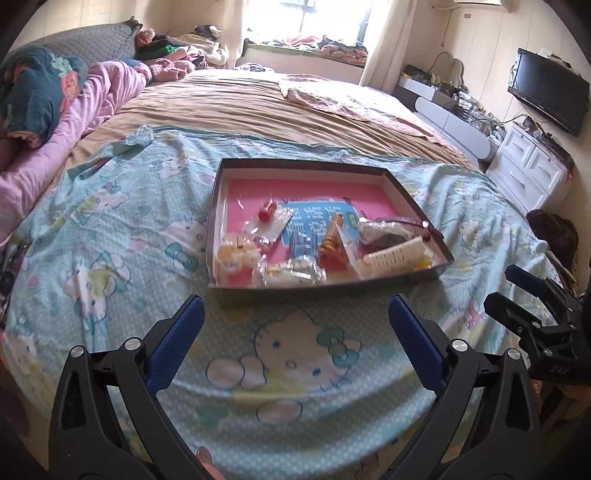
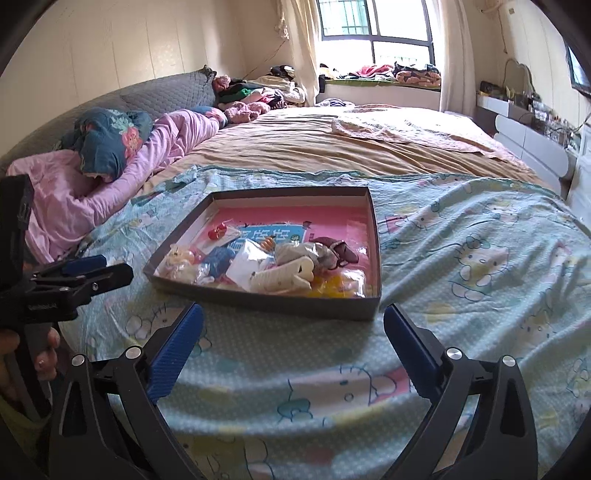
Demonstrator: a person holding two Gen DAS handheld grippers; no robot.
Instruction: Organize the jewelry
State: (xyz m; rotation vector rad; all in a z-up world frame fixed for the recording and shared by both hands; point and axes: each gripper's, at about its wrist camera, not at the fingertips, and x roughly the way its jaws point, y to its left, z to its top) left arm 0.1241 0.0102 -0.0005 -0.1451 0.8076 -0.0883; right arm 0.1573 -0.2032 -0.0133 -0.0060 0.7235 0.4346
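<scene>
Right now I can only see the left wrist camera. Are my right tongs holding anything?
Observer: No. The right wrist view shows the right tongs wide open above the cartoon sheet, with nothing between them.
Operator: Who's holding my left tongs?
Observer: A hand is wrapped around the handle of the left tongs. Your view misses it.
Operator: The window is just white glare for me.
Observer: In the right wrist view, the window shows dark frames and a grille behind the glass.
</scene>
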